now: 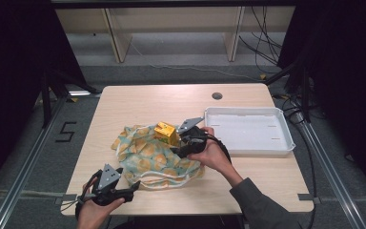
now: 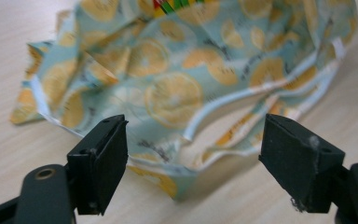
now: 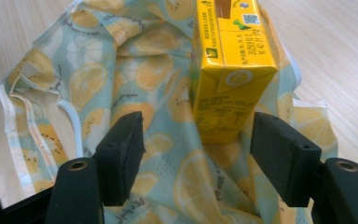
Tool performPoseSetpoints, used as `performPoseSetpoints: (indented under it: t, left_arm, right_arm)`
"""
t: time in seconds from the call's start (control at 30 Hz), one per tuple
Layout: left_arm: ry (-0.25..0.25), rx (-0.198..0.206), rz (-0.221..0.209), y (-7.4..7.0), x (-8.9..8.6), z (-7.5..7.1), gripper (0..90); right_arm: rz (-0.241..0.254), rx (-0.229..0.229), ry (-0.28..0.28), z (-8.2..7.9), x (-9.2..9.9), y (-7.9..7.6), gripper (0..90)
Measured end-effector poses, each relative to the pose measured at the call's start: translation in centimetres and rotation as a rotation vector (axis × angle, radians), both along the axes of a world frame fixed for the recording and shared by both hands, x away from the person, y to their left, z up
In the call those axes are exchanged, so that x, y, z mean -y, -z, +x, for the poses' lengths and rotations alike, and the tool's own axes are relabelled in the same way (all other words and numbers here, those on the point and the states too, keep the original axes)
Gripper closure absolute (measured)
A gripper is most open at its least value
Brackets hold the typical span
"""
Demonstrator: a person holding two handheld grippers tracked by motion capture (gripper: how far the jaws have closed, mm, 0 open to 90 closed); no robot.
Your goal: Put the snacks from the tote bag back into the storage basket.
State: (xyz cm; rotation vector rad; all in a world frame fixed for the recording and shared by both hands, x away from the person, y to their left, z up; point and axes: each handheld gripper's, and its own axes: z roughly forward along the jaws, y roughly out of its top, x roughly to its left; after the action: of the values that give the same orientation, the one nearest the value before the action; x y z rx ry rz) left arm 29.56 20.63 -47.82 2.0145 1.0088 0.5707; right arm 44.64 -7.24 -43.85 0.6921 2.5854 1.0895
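Yellow carton (image 3: pixel 230 70) stands on crumpled cloth bag (image 1: pixel 147 155) mid-table; white tray (image 1: pixel 249 130) fills the right side

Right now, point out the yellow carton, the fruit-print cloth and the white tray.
yellow carton (image 3: pixel 230 70), right gripper view, on its front face.
fruit-print cloth (image 1: pixel 147 155), high view, on its spread middle.
white tray (image 1: pixel 288 136), high view, on its right rim.

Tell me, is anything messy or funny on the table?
Yes. The lemon-print cloth bag lies crumpled mid-table instead of flat, and a yellow juice carton sits on top of it rather than inside. The white tray beside it holds nothing. No spill shows.
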Motion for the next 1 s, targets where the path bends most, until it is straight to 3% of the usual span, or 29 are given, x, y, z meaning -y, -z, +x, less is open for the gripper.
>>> performPoseSetpoints:
  t: [0.07, 0.1, 0.13, 0.17, 0.23, 0.3, 0.33, 0.4, 0.43, 0.47, 0.53, 0.57, 0.6, 0.7, 0.73, 0.93, 0.97, 1.0]
  left_arm:
    - [0.001, -0.006, 0.026, 0.2, -0.2, -0.2, 22.0]
    - [-0.014, 0.006, -0.006, 0.4, 0.0, -0.3, 21.2]
    - [-0.005, 0.005, 0.03, 0.2, -0.2, -0.5, 19.6]
    - [-0.022, 0.005, -0.012, 0.4, 0.0, -0.7, 18.4]
    - [-0.011, 0.017, 0.009, 0.3, -0.1, -0.9, 18.3]
    - [-0.014, 0.011, -0.009, 0.5, -0.2, -1.2, 16.8]
    - [-0.011, 0.011, -0.018, 0.5, -0.2, -1.3, 16.7]
    - [-0.001, 0.007, 0.007, 0.6, -0.4, -1.4, 16.7]
    - [-0.015, -0.002, -0.016, 0.7, -0.2, -1.5, 16.7]
    - [-0.009, -0.001, 0.01, 0.8, -0.3, -1.4, 16.7]
    - [-0.004, 0.013, 0.002, 0.9, -0.2, -1.4, 16.8]
    - [0.009, -0.003, 0.026, 0.8, -0.3, -1.5, 16.8]
    - [0.008, -0.013, 0.02, 0.8, -0.2, -1.5, 16.8]
    - [0.009, -0.006, 0.032, 0.9, -0.2, -1.5, 16.8]
    - [0.027, -0.008, 0.063, 0.8, -0.3, -1.4, 16.9]
    - [0.012, 0.001, 0.037, 1.0, 0.0, -1.5, 17.2]
    - [0.024, -0.005, 0.062, 0.9, -0.2, -1.5, 17.2]
    - [0.016, -0.017, 0.049, 1.0, -0.1, -1.5, 17.2]
  right_arm:
    - [-0.001, -0.01, 0.006, 0.1, -0.3, 0.1, 35.2]
    - [-0.005, -0.01, 0.008, 0.2, -0.4, 0.2, 35.1]
    - [-0.007, -0.005, -0.009, 0.3, -0.4, 0.2, 35.1]
    - [-0.001, -0.017, 0.01, 0.3, -0.6, 0.3, 35.1]
    - [-0.001, -0.016, 0.011, 0.4, -0.8, 0.4, 35.1]
    - [-0.022, -0.029, 0.017, 0.5, -1.0, 0.5, 34.7]
    - [-0.021, -0.018, -0.006, 0.6, -1.1, 0.7, 34.7]
    - [-0.026, -0.011, -0.002, 0.8, -1.3, 0.9, 34.4]
    - [-0.024, -0.015, 0.006, 0.9, -1.4, 1.0, 33.7]
    - [-0.021, -0.03, 0.017, 0.8, -1.5, 1.0, 33.6]
    - [-0.03, -0.017, 0.009, 1.2, -1.5, 1.2, 32.8]
    - [-0.029, -0.022, 0.017, 1.3, -1.6, 1.3, 32.2]
    - [-0.032, -0.021, 0.009, 1.5, -1.6, 1.4, 31.8]
    - [-0.022, -0.016, 0.006, 1.8, -1.5, 1.5, 31.8]
    - [-0.021, -0.012, 0.002, 2.0, -1.5, 1.5, 31.7]
    - [0.006, -0.035, 0.035, 2.9, -1.5, 1.1, 31.1]
    - [0.012, -0.045, 0.024, 3.0, -1.5, 0.9, 30.9]
    - [0.014, -0.021, 0.024, 3.2, -1.5, 0.9, 30.6]
